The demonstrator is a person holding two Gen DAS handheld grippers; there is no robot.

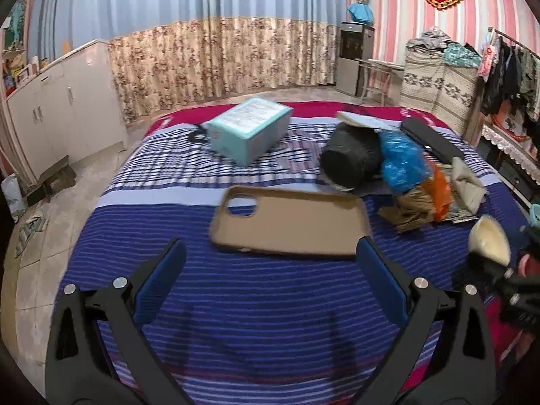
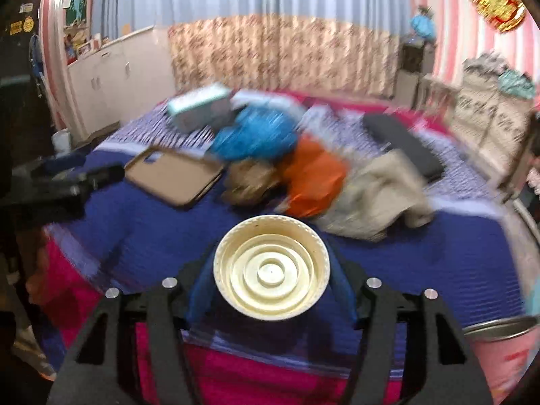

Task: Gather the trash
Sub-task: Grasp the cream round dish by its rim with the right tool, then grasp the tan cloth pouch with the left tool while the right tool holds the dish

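Note:
My right gripper [image 2: 271,271] is shut on a cream round lid [image 2: 271,266], its ringed inner face toward the camera and the blue pads [image 2: 199,287] pressing its two sides above the bed's front edge. The same lid [image 1: 489,239] shows at the right edge of the left wrist view. My left gripper [image 1: 271,249] stands open over the striped blue bedspread [image 1: 253,303] with nothing between its fingers. A tan phone case [image 1: 290,221] lies just beyond its fingertips. Crumpled blue [image 1: 401,162], orange [image 1: 438,192] and brown [image 1: 411,206] bags lie in a heap to the right.
A teal box [image 1: 249,128], a black bundle [image 1: 351,155], a beige cloth [image 1: 467,182] and a long black flat item [image 1: 432,138] lie further back on the bed. A pink bin with a metal rim [image 2: 503,329] stands at the lower right. Cabinets [image 1: 60,108] line the left wall.

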